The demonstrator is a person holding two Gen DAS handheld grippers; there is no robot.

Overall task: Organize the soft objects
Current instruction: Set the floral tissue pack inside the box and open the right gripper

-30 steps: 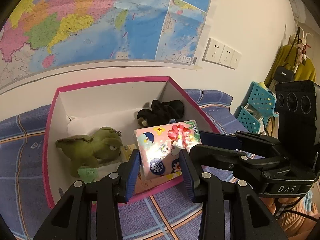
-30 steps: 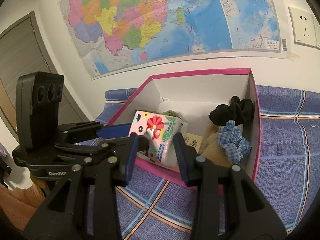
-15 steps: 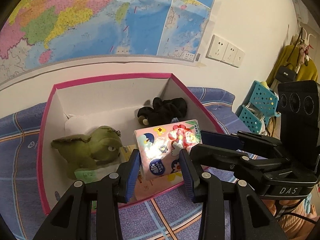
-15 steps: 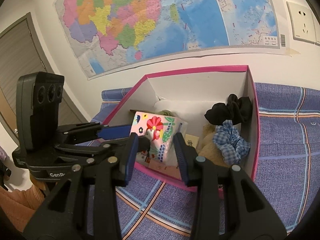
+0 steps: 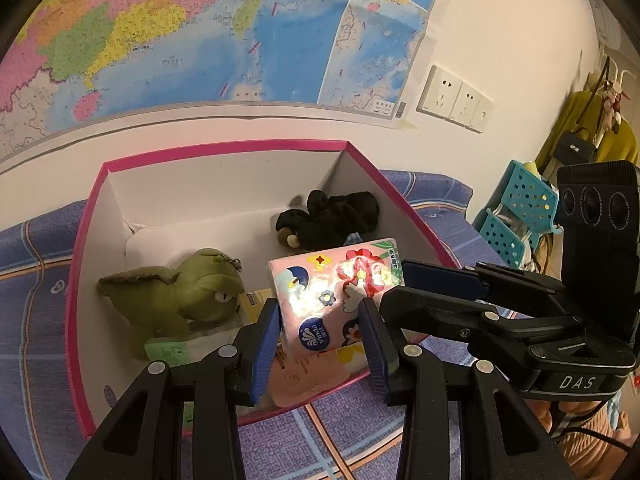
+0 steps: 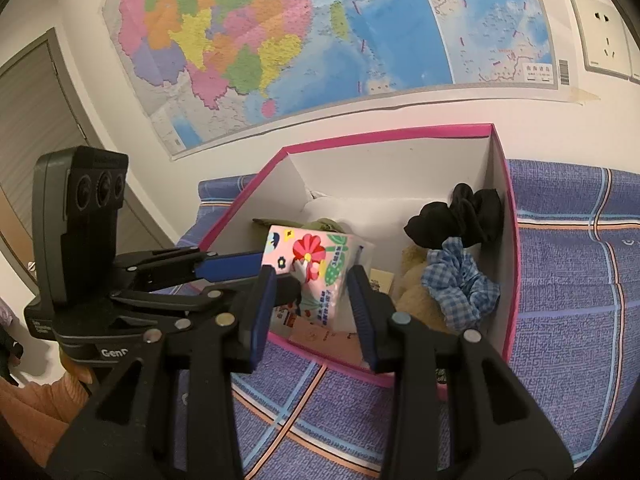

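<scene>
While both the left gripper [image 5: 320,340] and right gripper [image 6: 312,300] clamp one floral tissue pack [image 5: 336,296], it hangs over the pink box's [image 5: 224,148] near edge.

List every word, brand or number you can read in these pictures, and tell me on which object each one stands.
"Vinda": tissue pack.
"DAS": right gripper body.
"Gen", then hidden: left gripper body.
Map place names and legend, other pack print: too small to read.
</scene>
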